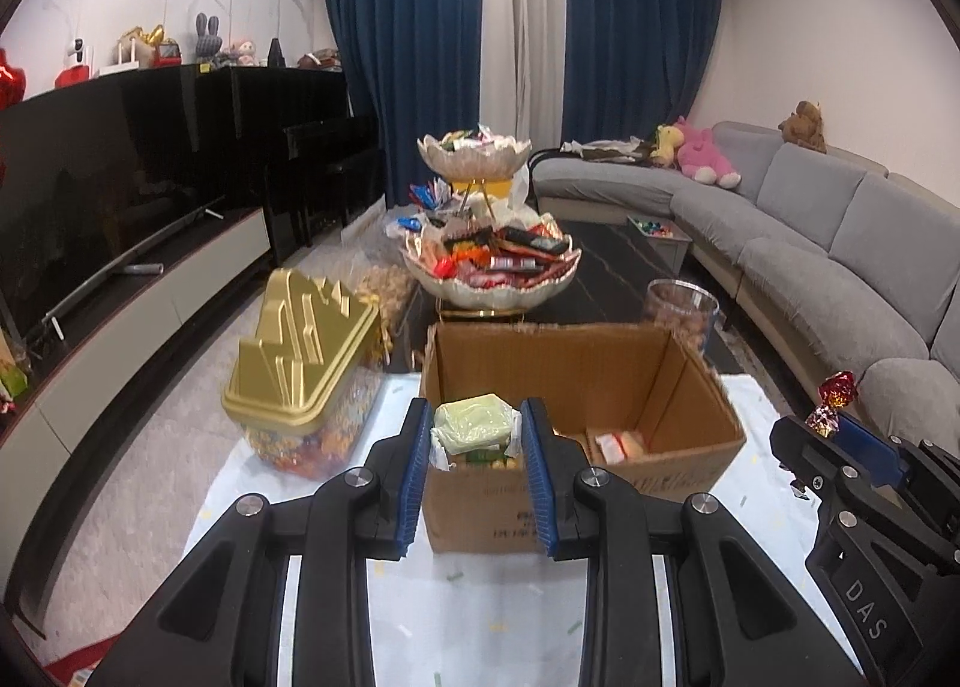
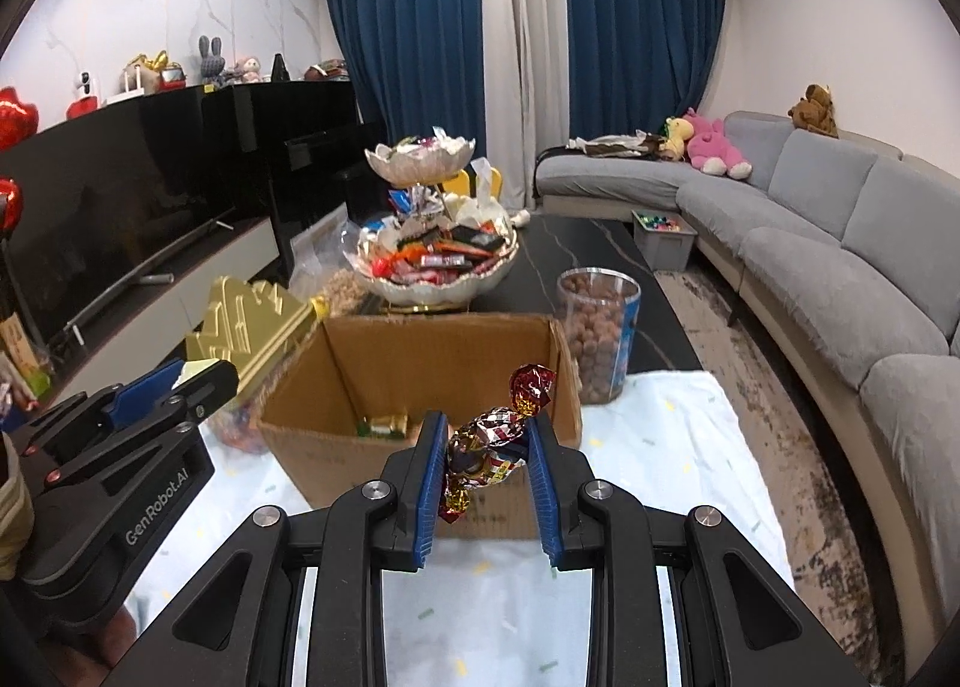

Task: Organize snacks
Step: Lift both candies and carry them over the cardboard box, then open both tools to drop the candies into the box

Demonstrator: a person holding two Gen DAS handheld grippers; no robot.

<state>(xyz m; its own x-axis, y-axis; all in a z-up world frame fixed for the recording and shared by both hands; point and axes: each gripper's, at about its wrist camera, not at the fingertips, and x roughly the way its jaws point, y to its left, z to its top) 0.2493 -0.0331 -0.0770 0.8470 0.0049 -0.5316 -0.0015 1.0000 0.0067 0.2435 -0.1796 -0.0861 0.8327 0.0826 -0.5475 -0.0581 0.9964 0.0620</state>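
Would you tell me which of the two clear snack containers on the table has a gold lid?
The container left of the cardboard box: the candy tub wears a gold stepped lid, while the jar of brown balls stands open.

- The right gripper (image 1: 831, 426) carries the white letters "DAS" on its black body.
- The left gripper (image 2: 198, 381) carries "GenRobot.AI" in white on its black side.
- The print on the cardboard box (image 1: 480, 513) is too blurred to read.

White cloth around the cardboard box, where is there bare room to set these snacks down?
Free: white cloth right of the cardboard box, below the clear jar, and its near strip. Crowded: left side, by the gold-lidded container.
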